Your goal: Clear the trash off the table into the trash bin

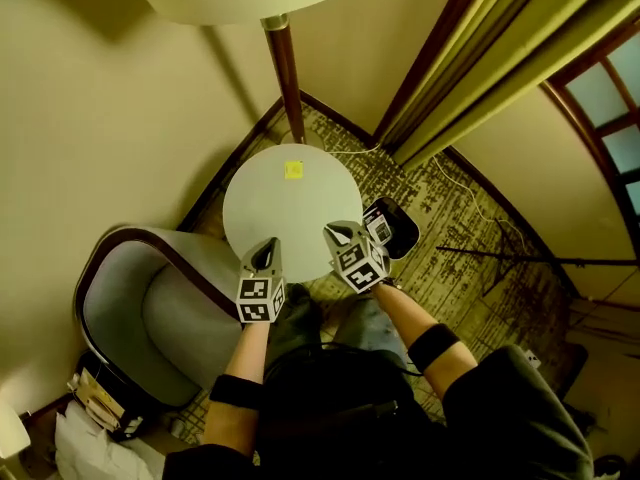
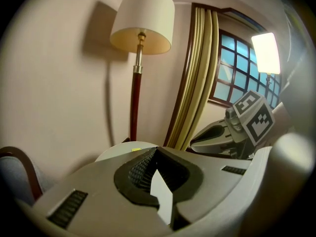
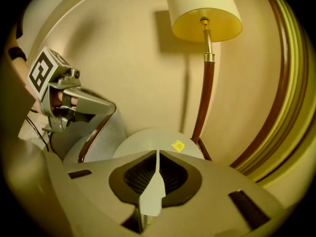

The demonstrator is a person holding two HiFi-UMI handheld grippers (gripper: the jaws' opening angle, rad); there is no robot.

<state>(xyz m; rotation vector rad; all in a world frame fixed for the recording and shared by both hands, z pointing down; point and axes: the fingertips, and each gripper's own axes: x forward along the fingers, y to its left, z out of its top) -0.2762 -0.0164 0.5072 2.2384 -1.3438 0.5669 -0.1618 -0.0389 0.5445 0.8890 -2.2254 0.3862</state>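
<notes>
Yellow scrap (image 1: 293, 170) lies near the bench's (image 1: 285, 213) far edge; left gripper (image 1: 266, 251) pressed together, right gripper (image 1: 337, 234) barely parted, both empty.

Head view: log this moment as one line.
yellow paper scrap: on round table, far side | left gripper: shut, empty, at near edge | right gripper: barely open, empty | black bin: floor, right of table

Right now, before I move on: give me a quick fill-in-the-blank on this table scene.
1. The one scrap lying on the round table is ___ in colour.
2. In the head view, the armchair stands at the table's ___ side.
3. The left hand-held gripper has ___ between its jaws.
Missing words: yellow; left; nothing.
</notes>
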